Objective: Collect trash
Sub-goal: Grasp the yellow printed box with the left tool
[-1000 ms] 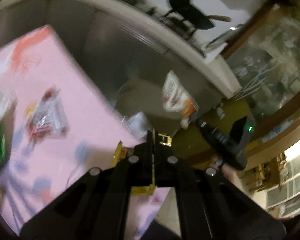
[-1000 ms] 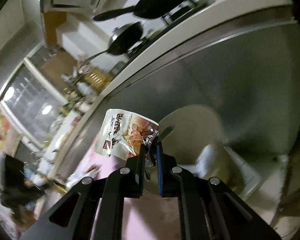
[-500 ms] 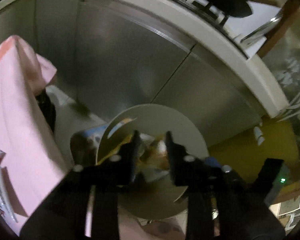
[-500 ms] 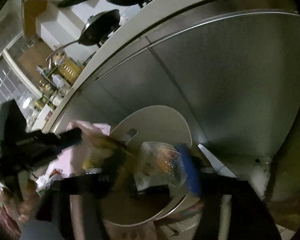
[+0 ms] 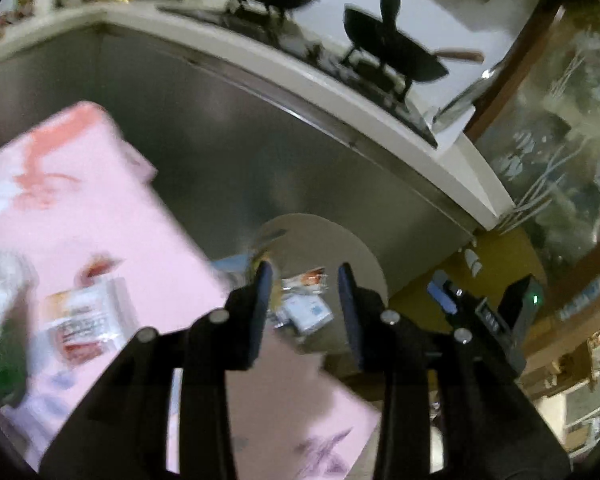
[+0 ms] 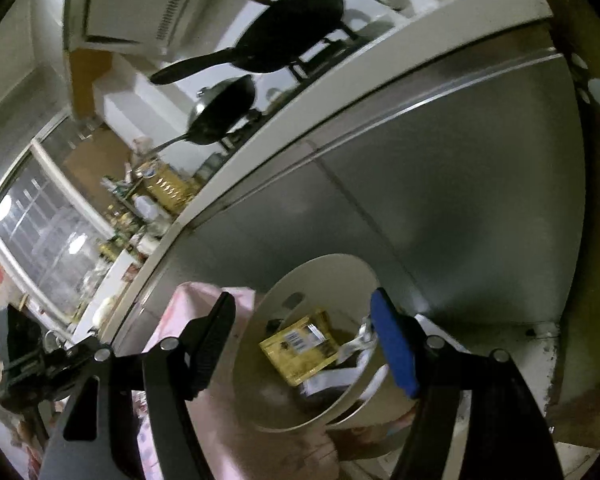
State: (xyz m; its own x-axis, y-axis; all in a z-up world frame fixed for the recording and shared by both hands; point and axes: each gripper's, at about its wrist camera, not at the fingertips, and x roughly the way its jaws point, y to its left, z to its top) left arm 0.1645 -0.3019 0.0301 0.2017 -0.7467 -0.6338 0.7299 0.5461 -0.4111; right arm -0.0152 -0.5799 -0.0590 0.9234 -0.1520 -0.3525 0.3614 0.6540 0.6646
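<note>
Left hand-held gripper (image 5: 303, 280) hovering open and empty over the bin (image 5: 356, 248) beside the pink counter's (image 5: 100, 220) edge. Right hand-held gripper (image 6: 306, 320) gaping wide, holding nothing. Yellow wrapper (image 6: 298, 346) lying inside bin; another wrapper (image 5: 80, 320) resting on counter.

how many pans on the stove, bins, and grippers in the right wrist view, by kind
Pans: 2, the large frying pan and the small frying pan
Bins: 1, the round bin
Grippers: 2, the right gripper and the left gripper
Total: 5
</note>
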